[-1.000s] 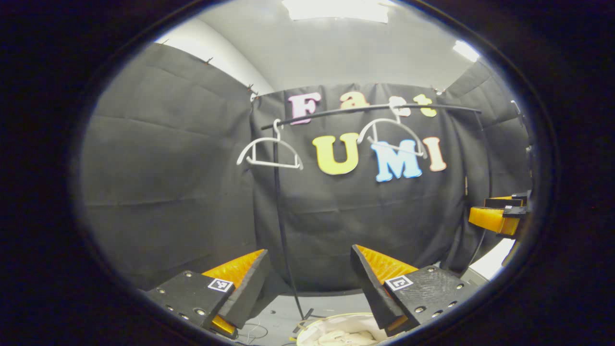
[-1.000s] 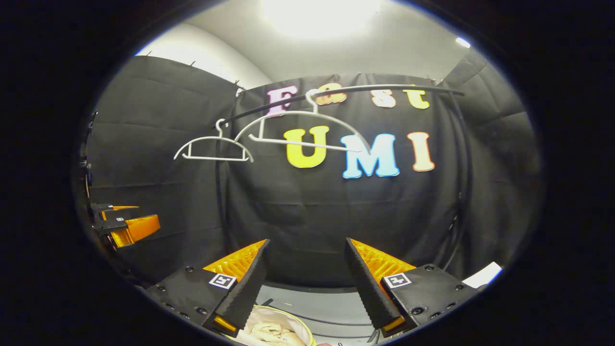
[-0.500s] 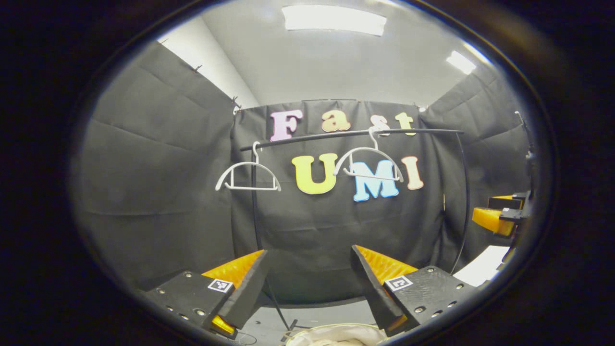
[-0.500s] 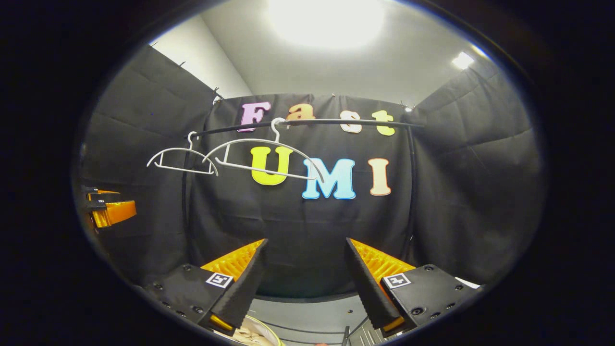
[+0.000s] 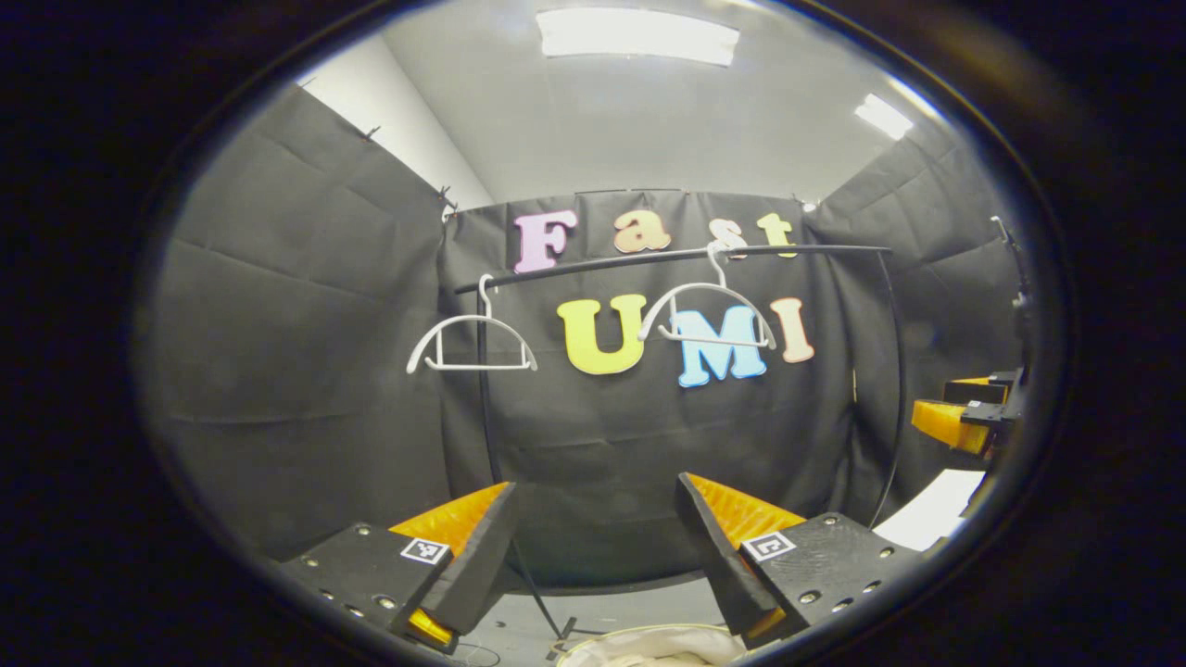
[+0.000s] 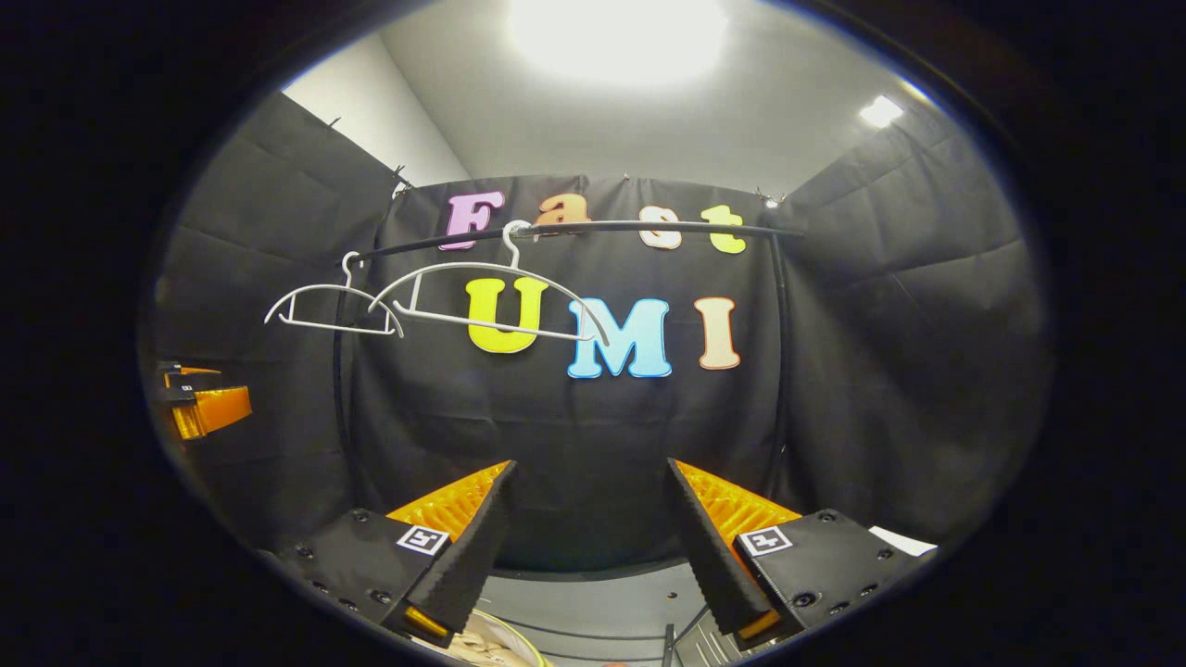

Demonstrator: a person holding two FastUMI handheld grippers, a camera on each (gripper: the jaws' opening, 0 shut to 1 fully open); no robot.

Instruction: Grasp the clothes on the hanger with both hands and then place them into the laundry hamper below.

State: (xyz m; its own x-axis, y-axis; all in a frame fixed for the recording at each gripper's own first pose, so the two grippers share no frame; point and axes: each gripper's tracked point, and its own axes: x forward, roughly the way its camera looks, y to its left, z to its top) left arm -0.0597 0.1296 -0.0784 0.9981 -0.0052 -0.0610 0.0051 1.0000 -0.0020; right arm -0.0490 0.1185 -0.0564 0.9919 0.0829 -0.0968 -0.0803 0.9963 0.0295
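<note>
- The clothes (image 5: 662,647) lie as a pale, cream heap in the laundry hamper (image 5: 593,641), low at the bottom of the left gripper view, just below and between that gripper's fingers.
- In the right gripper view the same hamper (image 6: 519,641) shows by its yellowish rim at the bottom edge, with a bit of pale cloth (image 6: 482,646) inside it.
- Two white hangers hang bare on the black rail (image 5: 667,257): the left hanger (image 5: 472,340) near the rail's upright pole (image 5: 484,389), the right hanger (image 5: 708,315) farther along.
- In the right gripper view the near hanger (image 6: 491,298) looks bigger and tilts a little, and the far hanger (image 6: 334,308) sits just behind it to the left.
- The left gripper (image 5: 593,593) has its jaws spread wide, with nothing between them.
- The right gripper (image 6: 584,593) also has its jaws spread wide and holds nothing; it also shows at the right edge of the left gripper view.
- Both grippers point at the back wall, above the hamper.
- The floor (image 5: 639,597) is grey, and the foot of the clothes rack (image 5: 565,635) stands on it beside the hamper.
- Black cloth walls (image 5: 296,352) close the booth on three sides.
- Above is a white ceiling (image 5: 649,120) with a long lamp (image 5: 637,35) and a smaller lamp (image 5: 882,115).
</note>
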